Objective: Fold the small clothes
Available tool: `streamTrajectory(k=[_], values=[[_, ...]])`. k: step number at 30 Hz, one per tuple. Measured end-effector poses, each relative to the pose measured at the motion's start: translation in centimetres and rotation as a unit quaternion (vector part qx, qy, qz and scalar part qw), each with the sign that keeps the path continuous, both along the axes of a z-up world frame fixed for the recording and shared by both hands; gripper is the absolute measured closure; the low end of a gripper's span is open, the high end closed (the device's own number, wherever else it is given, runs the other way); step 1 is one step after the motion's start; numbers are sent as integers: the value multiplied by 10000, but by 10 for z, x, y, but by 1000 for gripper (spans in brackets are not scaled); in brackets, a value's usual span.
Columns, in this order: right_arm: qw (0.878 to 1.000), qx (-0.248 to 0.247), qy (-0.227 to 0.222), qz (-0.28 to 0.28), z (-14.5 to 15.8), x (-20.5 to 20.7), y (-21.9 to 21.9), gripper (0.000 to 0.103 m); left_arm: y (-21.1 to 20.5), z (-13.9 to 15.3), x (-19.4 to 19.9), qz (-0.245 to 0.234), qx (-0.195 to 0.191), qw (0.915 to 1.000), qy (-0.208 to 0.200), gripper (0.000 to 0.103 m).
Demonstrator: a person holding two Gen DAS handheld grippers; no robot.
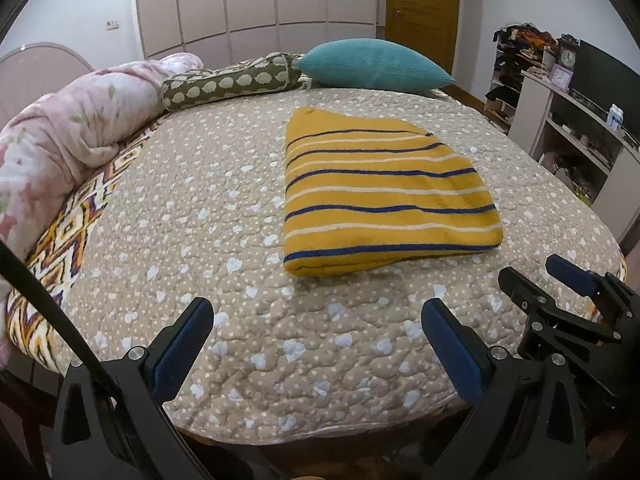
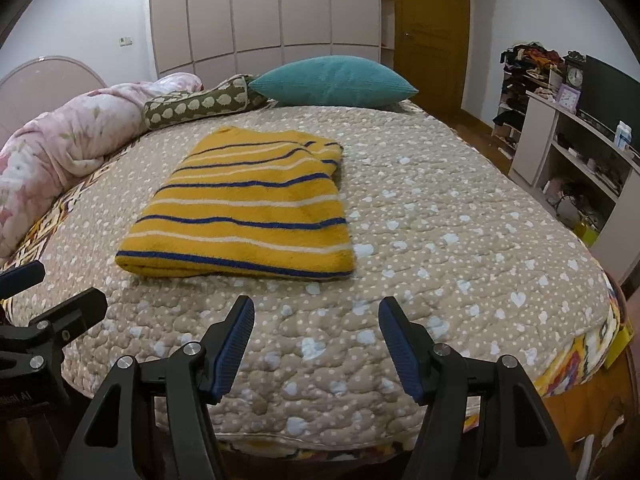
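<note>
A yellow garment with blue and white stripes lies folded into a flat rectangle on the beige heart-patterned bedspread. It also shows in the right wrist view. My left gripper is open and empty, low over the bedspread's near edge, short of the garment. My right gripper is open and empty, also near the front edge, to the right of the garment's near edge. The right gripper shows in the left wrist view, and the left gripper shows at the left edge of the right wrist view.
A teal pillow, a green patterned bolster and a rolled pink floral quilt lie along the far and left sides of the bed. White shelves with clutter stand to the right. A wardrobe and a door are behind.
</note>
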State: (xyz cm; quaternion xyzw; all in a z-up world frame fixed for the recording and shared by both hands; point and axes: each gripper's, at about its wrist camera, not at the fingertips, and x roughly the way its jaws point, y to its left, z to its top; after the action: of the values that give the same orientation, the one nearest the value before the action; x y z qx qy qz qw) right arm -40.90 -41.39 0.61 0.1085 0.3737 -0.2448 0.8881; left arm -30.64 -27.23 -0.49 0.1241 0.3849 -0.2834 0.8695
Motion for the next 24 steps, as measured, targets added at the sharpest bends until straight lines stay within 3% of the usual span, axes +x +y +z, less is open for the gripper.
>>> streamTrajectory(k=[24], values=[[9995, -137, 262, 76, -6, 12, 4, 32, 3, -15, 11, 50, -91, 9985, 544, 0]])
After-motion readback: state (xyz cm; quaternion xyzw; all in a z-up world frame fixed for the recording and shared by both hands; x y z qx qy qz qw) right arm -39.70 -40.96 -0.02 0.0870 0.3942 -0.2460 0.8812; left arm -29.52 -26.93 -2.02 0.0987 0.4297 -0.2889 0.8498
